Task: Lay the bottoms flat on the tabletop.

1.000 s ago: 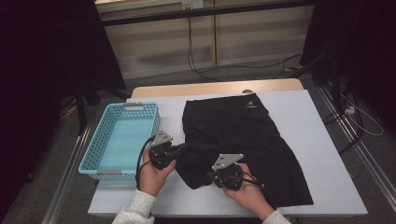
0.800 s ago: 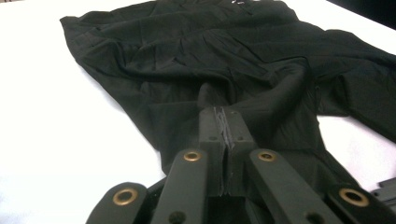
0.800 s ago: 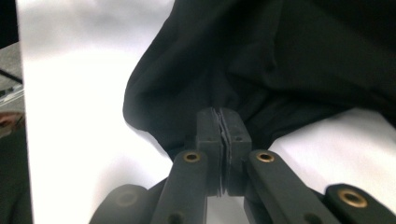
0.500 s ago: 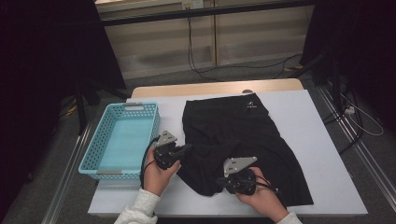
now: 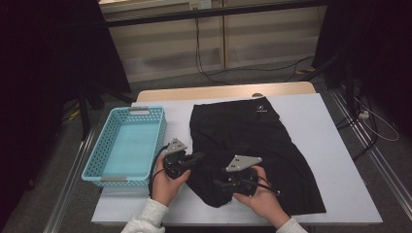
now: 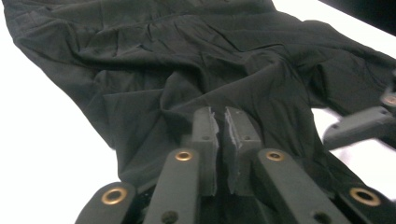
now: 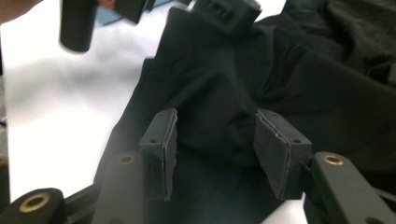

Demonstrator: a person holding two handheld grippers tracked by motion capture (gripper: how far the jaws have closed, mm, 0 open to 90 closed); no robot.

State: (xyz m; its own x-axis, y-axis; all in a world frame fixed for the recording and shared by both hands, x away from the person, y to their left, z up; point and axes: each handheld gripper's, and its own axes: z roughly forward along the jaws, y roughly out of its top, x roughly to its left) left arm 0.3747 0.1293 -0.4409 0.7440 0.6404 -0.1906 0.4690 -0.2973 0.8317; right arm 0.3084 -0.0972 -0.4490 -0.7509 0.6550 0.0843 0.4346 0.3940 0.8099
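Moved: right hand-held gripper (image 5: 221,186) shifted toward garment (image 5: 252,145) hem since earlier.
Left hand-held gripper (image 6: 220,128): jaws clamped on cloth.
Right: jaws apart.
Handling: soft, light, limp; grab at edge fold.

Shorts (image 5: 252,145): black cloth, thin, matt, creased, soft folds; small pale print at waistband.
Table (image 5: 330,141): white top, smooth, matt; far edge strip (image 5: 223,91) looks like light wood.
Basket (image 5: 127,145): light blue plastic, perforated walls, slight sheen.
Left gripper (image 6: 220,135): matt dark plastic links, brass-looking rivets, grey rough-edged pads (image 6: 233,140).
Right gripper (image 7: 215,140): same matt plastic, grey pads (image 7: 273,149); grey plate on top looks like metal.
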